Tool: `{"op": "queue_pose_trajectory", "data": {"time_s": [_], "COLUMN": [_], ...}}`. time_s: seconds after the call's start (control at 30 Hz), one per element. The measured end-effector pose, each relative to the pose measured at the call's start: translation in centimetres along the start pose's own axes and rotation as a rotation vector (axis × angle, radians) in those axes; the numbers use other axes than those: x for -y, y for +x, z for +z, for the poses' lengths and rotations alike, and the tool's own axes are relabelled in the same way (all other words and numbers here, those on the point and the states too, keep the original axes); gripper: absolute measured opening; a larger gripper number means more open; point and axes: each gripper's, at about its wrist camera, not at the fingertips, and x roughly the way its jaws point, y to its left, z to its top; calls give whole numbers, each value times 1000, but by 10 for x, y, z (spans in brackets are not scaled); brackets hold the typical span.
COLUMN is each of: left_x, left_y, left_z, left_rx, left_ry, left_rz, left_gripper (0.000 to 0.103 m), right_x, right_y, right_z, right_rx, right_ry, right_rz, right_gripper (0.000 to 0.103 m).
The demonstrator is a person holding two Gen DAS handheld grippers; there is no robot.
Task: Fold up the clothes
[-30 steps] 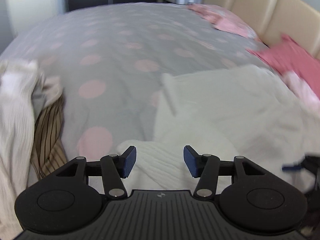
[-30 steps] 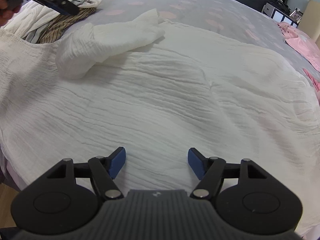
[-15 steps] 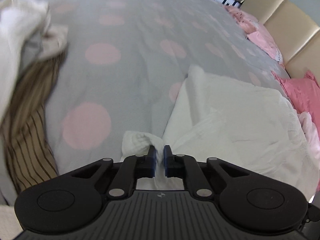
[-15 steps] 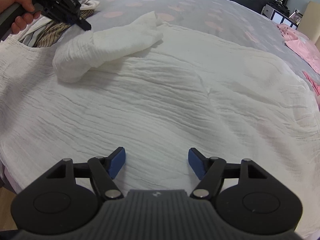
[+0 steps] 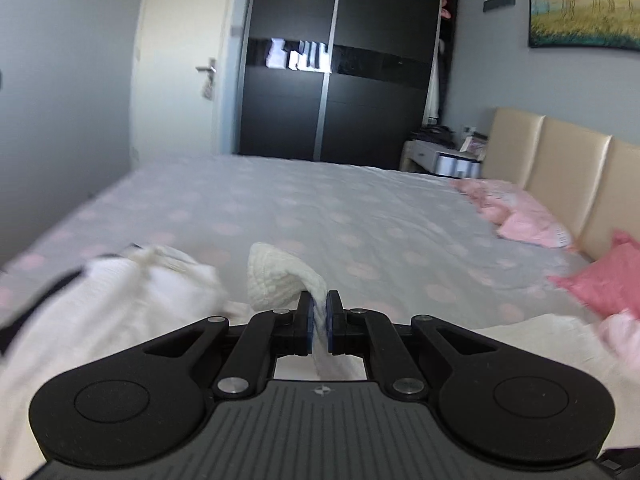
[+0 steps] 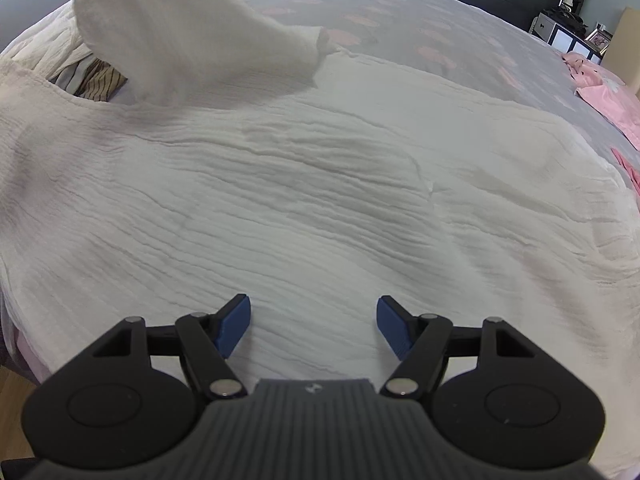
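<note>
White crinkled garment [image 6: 320,184] spread flat on the bed [image 6: 400,12], one sleeve [image 6: 192,40] lifted by the left gripper [image 5: 318,320].

The garment is pale, ribbed with fine wrinkles, and covers most of the near side of the grey bedspread with pink dots; its body lies flat directly under and ahead of the right gripper [image 6: 314,328], whose blue pads stand wide apart above the cloth with nothing pinched between them. The left gripper's jaws are closed on the sleeve end [image 5: 280,280], a strip of white fabric squeezed between the pads and drooping in front. In the right view the raised sleeve arcs up at the far left, above a striped brown garment [image 6: 96,80].
</note>
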Motion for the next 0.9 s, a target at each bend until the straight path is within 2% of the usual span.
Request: {"op": "queue_pose_trajectory", "data": {"time_s": [0.07,0.13,0.27,0.33,0.4,0.47,0.6,0.73,0.9], "left_x": [-12,-32,-66,-87,-104,-112,-121,-121,-110], "left_y": [-12,-14,3,16,25,25,4,-4,20], "left_z": [-2,-9,-42,-64,-81,-90,-89,-73,-55], "left_rx": [9,-18,-158,-248,-337,-376,-346,-290,-301], "left_ry": [21,-2,7,-26,-80,-99,-91,-69,65], "left_rz": [74,135,267,321,351,370,349,303,250], "left_gripper": [4,4,6,7,12,13,20,40,42], "right_x": [-1,-1,-3,-4,-5,-5,-5,-2,14], "right_y": [-1,-1,-2,-3,-4,-6,-5,-7,-14], "right_z": [0,0,0,1,2,3,6,10,24], "right_rx": [1,1,2,5,8,12,10,-1,-7], "right_ry": [-1,-4,-10,-11,-12,-12,-11,-11,-7], "right_rz": [1,1,0,-3,-6,-12,-20,-13,-12], "right_gripper": [72,72,72,72,72,73,73,73,73]}}
